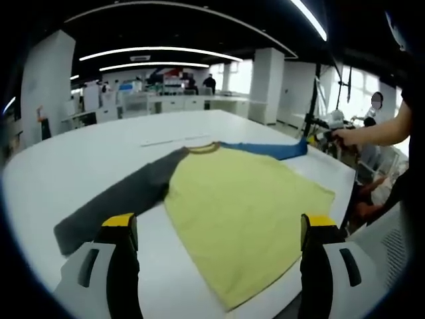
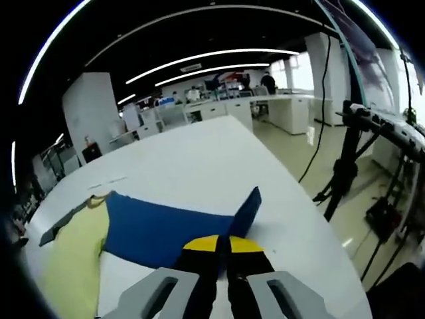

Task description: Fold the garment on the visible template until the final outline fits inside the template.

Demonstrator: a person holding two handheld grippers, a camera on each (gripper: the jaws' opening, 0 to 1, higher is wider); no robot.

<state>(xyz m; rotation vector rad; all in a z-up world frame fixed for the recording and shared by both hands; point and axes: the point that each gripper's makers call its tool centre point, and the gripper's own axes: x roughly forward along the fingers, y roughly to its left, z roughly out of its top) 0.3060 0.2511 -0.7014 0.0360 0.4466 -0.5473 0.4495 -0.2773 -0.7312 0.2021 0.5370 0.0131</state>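
A long-sleeved shirt lies flat on the white table (image 1: 99,146), its yellow body (image 1: 242,206) in the middle. The dark grey sleeve (image 1: 113,203) stretches toward my left gripper (image 1: 219,222), which hovers open above the near hem with nothing between its jaws. The blue sleeve (image 1: 265,149) runs to the far right, where a hand holds my right gripper (image 1: 317,137) at its cuff. In the right gripper view, my right gripper (image 2: 223,244) is shut on the blue sleeve (image 2: 159,229), and the cuff (image 2: 248,205) stands up off the table. A thin pale strip (image 1: 174,140) lies on the table beyond the collar.
The table's right edge (image 2: 292,199) runs close to the blue cuff, with floor beyond it. A black stand with cables (image 2: 345,166) rises there. A person's arm (image 1: 382,129) reaches in from the right. Desks and people fill the far room.
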